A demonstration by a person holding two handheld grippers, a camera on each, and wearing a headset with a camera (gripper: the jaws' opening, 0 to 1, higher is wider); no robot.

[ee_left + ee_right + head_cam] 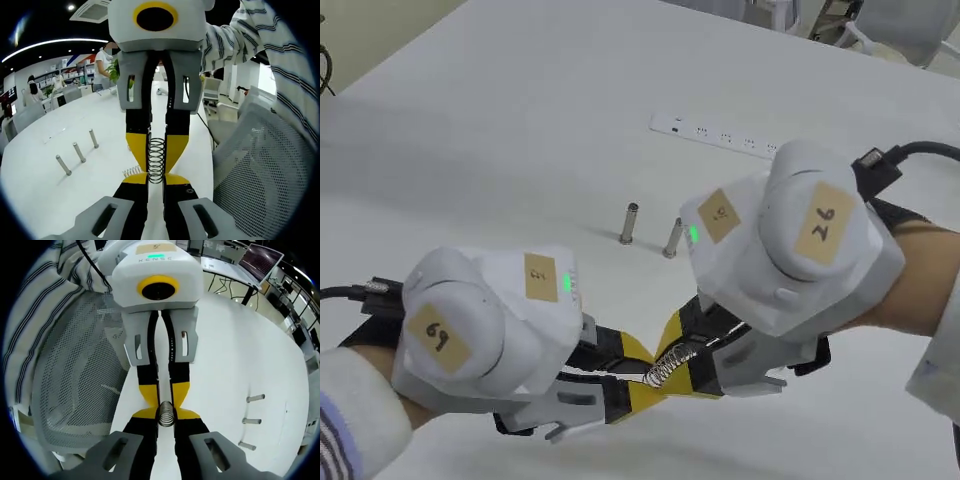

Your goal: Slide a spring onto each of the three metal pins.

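A steel spring (667,367) hangs just above the white table (520,150) between my two grippers, which meet tip to tip. My left gripper (638,388) comes from the left and my right gripper (680,352) from the right. Both are shut on the spring (156,160). In the left gripper view it runs lengthwise from my left gripper (156,179) up between the right one's yellow fingertips (136,147). The right gripper (166,414) sees the spring (166,415) end-on. Three upright metal pins (79,152) stand bare in a row. Two pins (629,222) show past the grippers.
A second spring (131,171) lies on the table beside the grippers. A white power strip (715,135) lies farther back. A mesh office chair (260,165) stands at the table's near edge. People and desks fill the room beyond.
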